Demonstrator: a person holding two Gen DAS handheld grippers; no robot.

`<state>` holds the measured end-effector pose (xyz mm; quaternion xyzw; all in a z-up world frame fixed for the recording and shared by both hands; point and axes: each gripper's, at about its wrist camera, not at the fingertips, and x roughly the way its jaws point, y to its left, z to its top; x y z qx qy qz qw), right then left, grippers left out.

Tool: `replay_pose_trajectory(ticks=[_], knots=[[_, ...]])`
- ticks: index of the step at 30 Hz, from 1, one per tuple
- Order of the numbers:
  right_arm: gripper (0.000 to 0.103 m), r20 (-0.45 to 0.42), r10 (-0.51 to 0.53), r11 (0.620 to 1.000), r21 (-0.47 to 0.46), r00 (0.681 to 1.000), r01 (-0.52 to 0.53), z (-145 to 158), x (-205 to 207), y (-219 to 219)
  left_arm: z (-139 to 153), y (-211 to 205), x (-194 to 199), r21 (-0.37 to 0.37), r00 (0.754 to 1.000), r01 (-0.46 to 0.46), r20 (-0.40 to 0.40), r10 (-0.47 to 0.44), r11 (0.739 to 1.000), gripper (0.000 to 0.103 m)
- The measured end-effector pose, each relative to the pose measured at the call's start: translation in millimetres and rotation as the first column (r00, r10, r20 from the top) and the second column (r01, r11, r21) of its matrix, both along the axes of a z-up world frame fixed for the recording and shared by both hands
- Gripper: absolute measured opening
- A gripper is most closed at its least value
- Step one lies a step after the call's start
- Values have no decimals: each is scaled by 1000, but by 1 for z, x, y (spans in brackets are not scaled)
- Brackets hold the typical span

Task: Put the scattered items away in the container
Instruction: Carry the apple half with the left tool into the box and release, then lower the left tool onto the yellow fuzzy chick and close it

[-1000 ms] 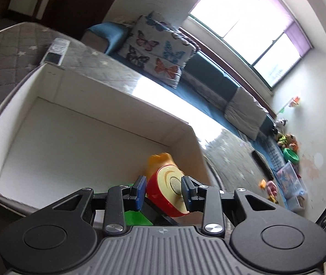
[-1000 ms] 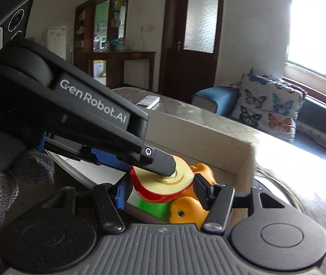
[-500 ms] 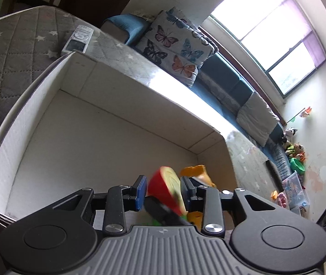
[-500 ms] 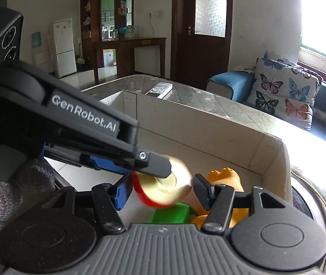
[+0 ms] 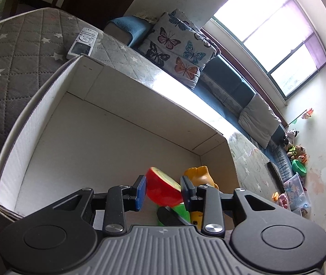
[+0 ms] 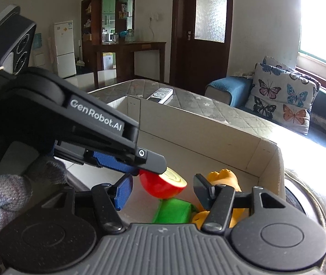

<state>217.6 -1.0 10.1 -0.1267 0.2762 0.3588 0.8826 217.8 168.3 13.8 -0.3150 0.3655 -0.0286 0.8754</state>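
Observation:
A shallow white cardboard box (image 5: 121, 96) lies on the quilted grey table, also in the right wrist view (image 6: 199, 128). In its near right corner lie a red toy apple half (image 5: 163, 189), a green piece (image 5: 182, 209) and an orange toy (image 5: 199, 174). My left gripper (image 5: 164, 192) is open above the box, its pads on either side of the apple half, which has dropped away. In the right wrist view the apple half (image 6: 163, 185) hangs just below the left gripper's fingertip (image 6: 149, 160). My right gripper (image 6: 163, 191) is open and empty over the green piece (image 6: 174, 210) and orange toy (image 6: 224, 178).
A white remote control (image 5: 82, 42) lies on the table beyond the box's far corner, also in the right wrist view (image 6: 160, 95). A butterfly cushion (image 5: 176, 50) and a blue sofa stand behind. Toys sit on the floor at the far right (image 5: 298, 165).
My left gripper has opened and let go of the red apple half, which tilts and drops into the box beside the orange toy. Both grippers have lifted slightly.

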Motion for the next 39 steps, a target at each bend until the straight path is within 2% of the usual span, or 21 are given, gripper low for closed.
replay_pose_trajectory(ticks=[11,18,22,25,39], knots=[[60,37,-3,1000,30,999,2,14,-30,-15,14,-6,-20,29,1000,-2,27,1,1000,35],[61,73,8,1000,13,997,-8,16,-59,-25,26,-16,-42,63,999,13,51,-17,998,35],[68,82,10,1000,10,997,-11,15,-74,-33,30,-24,-58,83,998,24,56,-29,996,35],[68,89,12,1000,7,996,-13,14,-89,-38,33,-31,-71,108,997,33,65,-41,994,35],[72,39,-8,1000,28,999,7,-2,-126,-61,22,-49,-112,140,999,34,33,-39,990,35]])
